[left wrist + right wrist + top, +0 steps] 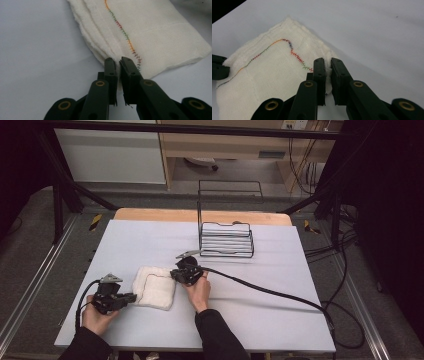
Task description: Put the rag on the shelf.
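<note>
The pale grey desk [260,315] stands over a grey floor, with a strip of light wood along its far edge and dark frame bars around it. From the high view I see a folded white cloth with a thin multicoloured stitched line [155,286] lying on the near left part of the desk. A black wire rack [226,239] stands farther back, near the middle, well apart from the cloth. My left tool [131,296] comes in from the left and meets the cloth's left edge; my left hand [95,317] holds its body. My right tool [173,274] meets the cloth's right far corner, with my right hand [199,290] behind it and a thick black cable [270,292] trailing off to the right across the desk.

In the left gripper view my left tool [120,62] has its two black jaws drawn almost together on the layered edge of the cloth [155,35], a sliver of white fabric pinched between them. The stitched line runs close past the right jaw.

In the right gripper view my right tool [327,63] is clamped on the cloth's [262,75] edge just below its corner, white fabric showing in the narrow gap. The stitching curves over the cloth and ends at the left jaw. At the far left edge, the tip of my other tool [219,67] sits against the cloth.
</note>
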A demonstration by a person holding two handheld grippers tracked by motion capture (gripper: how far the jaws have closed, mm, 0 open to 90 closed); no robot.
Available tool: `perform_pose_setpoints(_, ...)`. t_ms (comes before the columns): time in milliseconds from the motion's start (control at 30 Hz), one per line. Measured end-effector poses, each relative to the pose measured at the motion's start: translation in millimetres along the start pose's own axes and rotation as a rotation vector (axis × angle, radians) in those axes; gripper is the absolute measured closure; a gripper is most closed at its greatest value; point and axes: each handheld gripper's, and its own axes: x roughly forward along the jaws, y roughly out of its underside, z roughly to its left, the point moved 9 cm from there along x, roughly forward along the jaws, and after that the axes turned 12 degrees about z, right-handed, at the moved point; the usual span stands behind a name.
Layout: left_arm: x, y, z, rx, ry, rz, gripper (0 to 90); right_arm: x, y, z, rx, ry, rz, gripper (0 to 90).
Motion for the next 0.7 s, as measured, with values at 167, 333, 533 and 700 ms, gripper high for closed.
perform_pose_setpoints(167, -2.5, -0.8, -0.7, 0.007, 0.002, 0.001, 83.0, -14.8, 1.0, -0.7, -0.017, 0.035, 0.012, 83.8)
perform_pose_setpoints(333, -9.4, -12.9, 6.8, -0.005, -0.051, -0.042, 62.7, -10.5, 5.5, -6.0, 0.002, 0.036, 0.037, 80.4)
perform_pose_setpoints(533, -9.7, -41.6, 24.3, -0.039, -0.090, -0.091, 42.9, -17.6, 6.3, -14.4, -0.016, 0.039, -0.018, 60.0)
perform_pose_setpoints(700, 6.8, -64.0, 31.9, -0.034, -0.107, -0.082, 35.1, -33.6, 9.1, -20.7, -0.021, 0.037, -0.052, 40.6)
